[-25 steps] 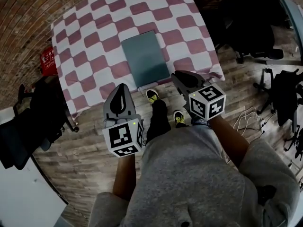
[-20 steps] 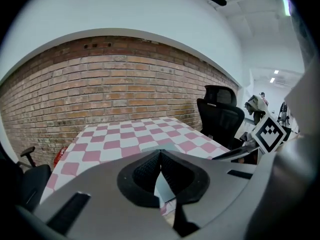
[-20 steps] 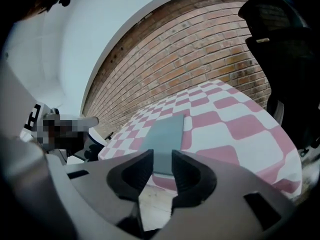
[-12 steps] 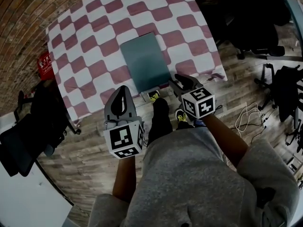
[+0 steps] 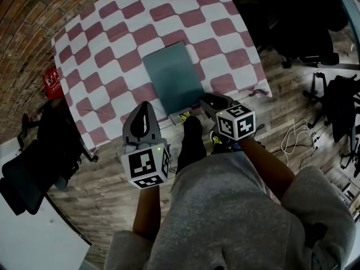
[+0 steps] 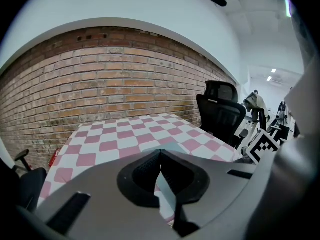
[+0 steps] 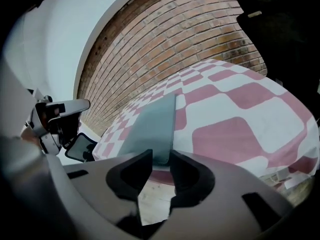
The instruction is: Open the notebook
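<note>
A grey-green notebook (image 5: 171, 77) lies shut on the pink-and-white checked table (image 5: 112, 55), close to the near edge. My right gripper (image 5: 209, 101) hangs at that edge, just off the notebook's near right corner. In the right gripper view its jaws (image 7: 161, 156) are opening and stand apart; the notebook (image 7: 152, 124) lies just beyond the tips, its near corner showing in the gap, and the pads press on nothing. My left gripper (image 5: 145, 107) is shut and empty, over the floor short of the table; its tips (image 6: 160, 153) meet.
A black office chair (image 5: 304, 27) stands right of the table and another (image 5: 50, 145) at the left. A red object (image 5: 53, 77) sits by the brick wall. Cables (image 5: 295, 139) lie on the wooden floor. The person's shoes (image 5: 185, 117) are under the table edge.
The right gripper has dropped toward the table's near edge by the notebook's corner, and its jaws have gone from shut to apart. The left gripper has shifted only slightly.
</note>
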`<move>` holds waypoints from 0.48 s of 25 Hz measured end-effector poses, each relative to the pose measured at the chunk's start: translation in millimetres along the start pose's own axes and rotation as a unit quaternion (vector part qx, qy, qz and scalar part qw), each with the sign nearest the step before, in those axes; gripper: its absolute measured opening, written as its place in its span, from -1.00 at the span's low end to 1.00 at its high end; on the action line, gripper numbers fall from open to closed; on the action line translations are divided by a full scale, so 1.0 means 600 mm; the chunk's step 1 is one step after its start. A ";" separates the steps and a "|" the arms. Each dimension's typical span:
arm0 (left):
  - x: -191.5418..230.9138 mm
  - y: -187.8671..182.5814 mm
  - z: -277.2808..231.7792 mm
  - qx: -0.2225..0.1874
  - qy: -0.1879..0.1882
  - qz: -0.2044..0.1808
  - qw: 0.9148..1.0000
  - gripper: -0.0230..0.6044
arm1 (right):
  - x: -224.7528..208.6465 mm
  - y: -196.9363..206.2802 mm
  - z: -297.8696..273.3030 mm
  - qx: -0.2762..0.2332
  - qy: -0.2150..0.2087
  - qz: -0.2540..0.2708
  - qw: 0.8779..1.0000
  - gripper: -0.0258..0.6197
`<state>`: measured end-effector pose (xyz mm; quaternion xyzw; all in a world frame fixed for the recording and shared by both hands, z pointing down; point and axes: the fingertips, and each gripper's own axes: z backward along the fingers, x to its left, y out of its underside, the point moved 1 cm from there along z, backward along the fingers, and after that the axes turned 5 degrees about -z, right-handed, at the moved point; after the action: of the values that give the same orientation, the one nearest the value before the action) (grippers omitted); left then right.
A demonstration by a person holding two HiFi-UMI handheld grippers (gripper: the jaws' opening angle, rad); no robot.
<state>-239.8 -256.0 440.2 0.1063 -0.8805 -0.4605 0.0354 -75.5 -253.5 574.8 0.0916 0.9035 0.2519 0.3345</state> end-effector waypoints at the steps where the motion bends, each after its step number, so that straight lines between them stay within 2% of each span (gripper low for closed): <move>1: 0.001 -0.001 0.000 -0.001 0.000 0.000 1.000 -0.89 | 0.000 -0.003 0.003 -0.001 -0.004 -0.006 1.000 -0.57; 8: -0.002 0.003 0.003 0.003 0.003 0.000 1.000 -0.89 | -0.010 0.001 -0.003 0.012 -0.015 -0.048 0.999 -0.65; 12: -0.003 0.001 0.004 0.001 0.002 0.001 1.000 -0.89 | -0.012 -0.002 -0.004 0.026 -0.011 -0.048 0.998 -0.69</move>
<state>-238.4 -253.2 439.1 0.1062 -0.8809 -0.4596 0.0377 -71.4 -258.0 579.8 0.0595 0.9093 0.2106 0.3538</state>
